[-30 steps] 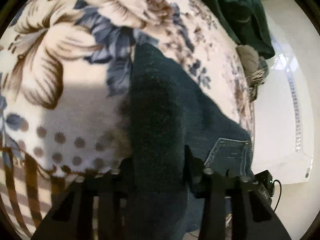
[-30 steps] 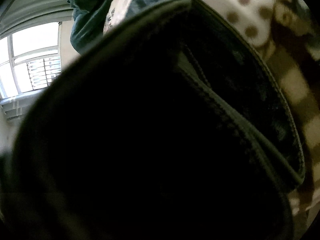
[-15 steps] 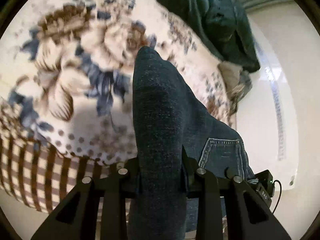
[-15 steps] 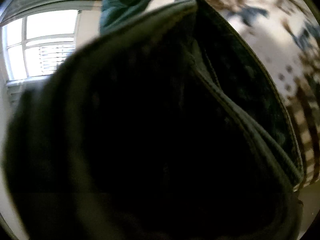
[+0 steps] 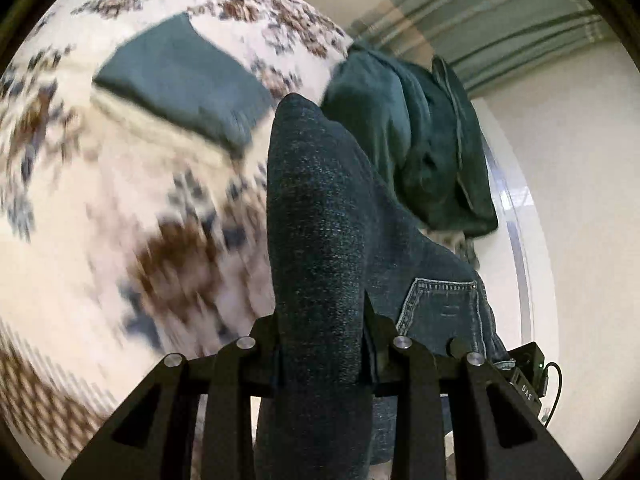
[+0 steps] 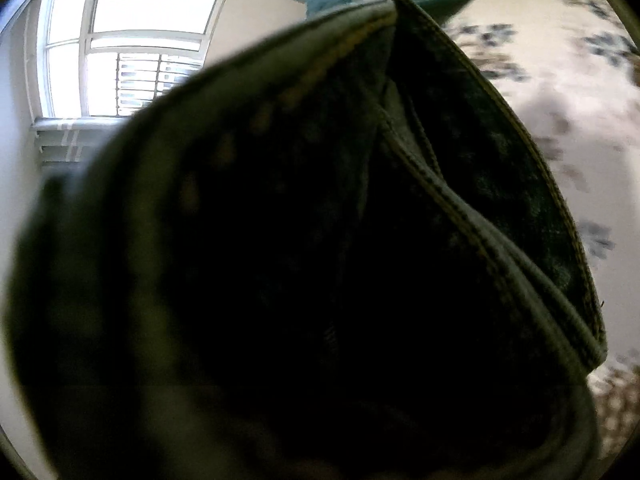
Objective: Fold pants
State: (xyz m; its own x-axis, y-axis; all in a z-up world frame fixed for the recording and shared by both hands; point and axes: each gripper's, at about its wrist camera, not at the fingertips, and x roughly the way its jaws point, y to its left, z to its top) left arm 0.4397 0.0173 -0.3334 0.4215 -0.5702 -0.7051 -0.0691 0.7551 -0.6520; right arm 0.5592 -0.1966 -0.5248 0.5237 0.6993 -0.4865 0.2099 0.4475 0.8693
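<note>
Dark blue jeans (image 5: pixel 320 240) run up between the fingers of my left gripper (image 5: pixel 322 344), which is shut on a thick fold of the denim and holds it above the floral bedspread (image 5: pixel 120 208). A back pocket (image 5: pixel 444 308) shows to the right of the fold. In the right wrist view the jeans (image 6: pixel 320 260) cover nearly the whole lens, with a stitched seam (image 6: pixel 460 208) across them. The right gripper's fingers are hidden behind the cloth.
A folded teal cloth (image 5: pixel 180 80) lies on the bedspread at the upper left. A heap of dark green clothes (image 5: pixel 420 140) sits at the bed's far right edge by a white wall. A bright window (image 6: pixel 120 48) shows in the right wrist view.
Both grippers have risen with the jeans. The bedspread has dropped away and blurred, and the folded teal cloth and the window have come more into view.
</note>
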